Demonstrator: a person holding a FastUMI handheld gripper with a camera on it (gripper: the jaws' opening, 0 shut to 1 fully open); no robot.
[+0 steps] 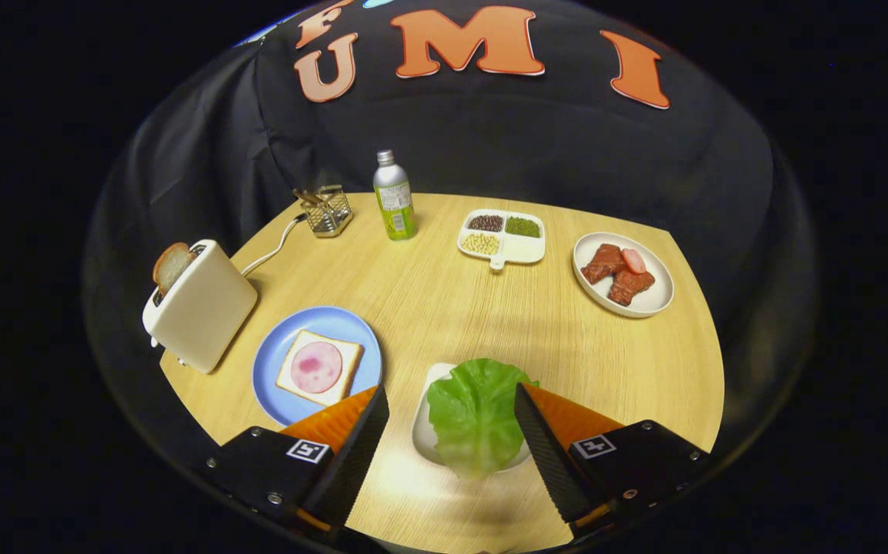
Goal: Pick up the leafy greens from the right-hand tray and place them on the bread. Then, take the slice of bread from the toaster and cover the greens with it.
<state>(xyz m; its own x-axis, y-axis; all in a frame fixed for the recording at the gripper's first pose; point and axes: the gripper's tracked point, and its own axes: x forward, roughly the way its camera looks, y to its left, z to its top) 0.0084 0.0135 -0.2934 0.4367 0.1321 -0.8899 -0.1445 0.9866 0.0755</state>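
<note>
Gripper (452,408) spread wide, grasping nothing; both fingers hang above the near part of the round wooden table (444,308). Lettuce leaf (475,415) lies between the fingers on a small white tray (422,431), nearer the right finger, whose inner edge seems to meet the leaf's right margin, though contact cannot be confirmed; the left finger stands well apart from it. Left of the tray, a blue plate (275,362) carries a slice of bread (319,368) topped with a round pink slice of ham (316,367); the left fingertip overlaps the plate's near right rim in view. Further left, a cream toaster (201,308) stands at the table's edge, a second bread slice (171,265) poking up from its slot, its white cord (271,250) running toward the far side. At the far left sits a small wire basket (326,209), with a green-labelled metal bottle (394,196) just right of it. Far centre, a white divided dish (525,248) holds dark, green and pale beans in three compartments. Far right, a white plate (655,300) bears reddish-brown meat pieces (617,273) and one pink slice.
</note>
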